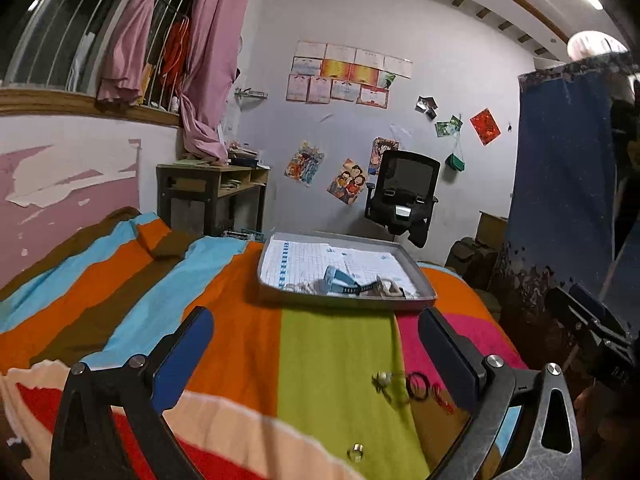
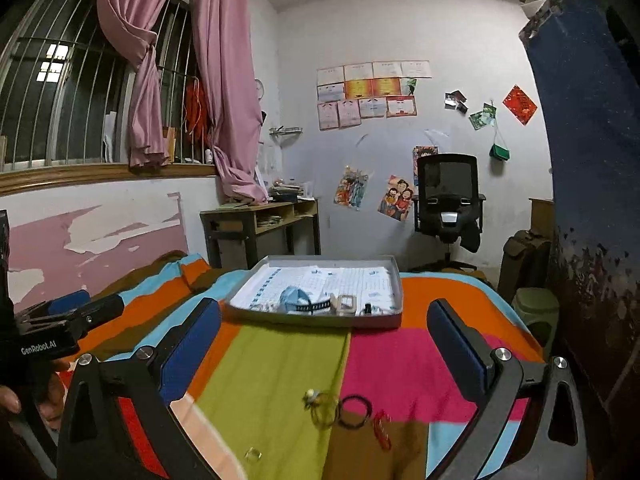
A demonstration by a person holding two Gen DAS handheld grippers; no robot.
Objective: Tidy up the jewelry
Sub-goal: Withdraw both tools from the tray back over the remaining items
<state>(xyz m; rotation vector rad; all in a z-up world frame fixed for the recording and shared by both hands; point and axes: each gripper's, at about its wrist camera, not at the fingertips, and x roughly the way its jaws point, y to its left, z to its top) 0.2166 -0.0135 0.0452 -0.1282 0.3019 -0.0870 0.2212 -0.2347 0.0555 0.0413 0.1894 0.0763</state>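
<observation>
Your landmark is the grey tray, lying flat on the striped blanket that covers the bed. It is lined with squared white paper, and along its near wall sit a blue watch with a dark strap, a pale buckle-like piece and a small dark item too small to name.

Nearer to you than the tray, well apart from it, the loose jewelry lies on the blanket: a thin gold bangle with a small white-beaded piece touching it, a black ring-shaped band just beside that, then a red band. A small clear ring lies alone, nearest to you.

Your right gripper hangs above the blanket short of the tray, its blue-padded fingers spread wide and pinching nothing. Your left gripper is likewise spread wide and empty.

Only the right wrist view shows your left gripper's body at its left edge, with fingertips of your hand below it. Only the left wrist view shows the right gripper's dark body at its right edge; there the ring looks metallic and the bands sit close to the right finger
</observation>
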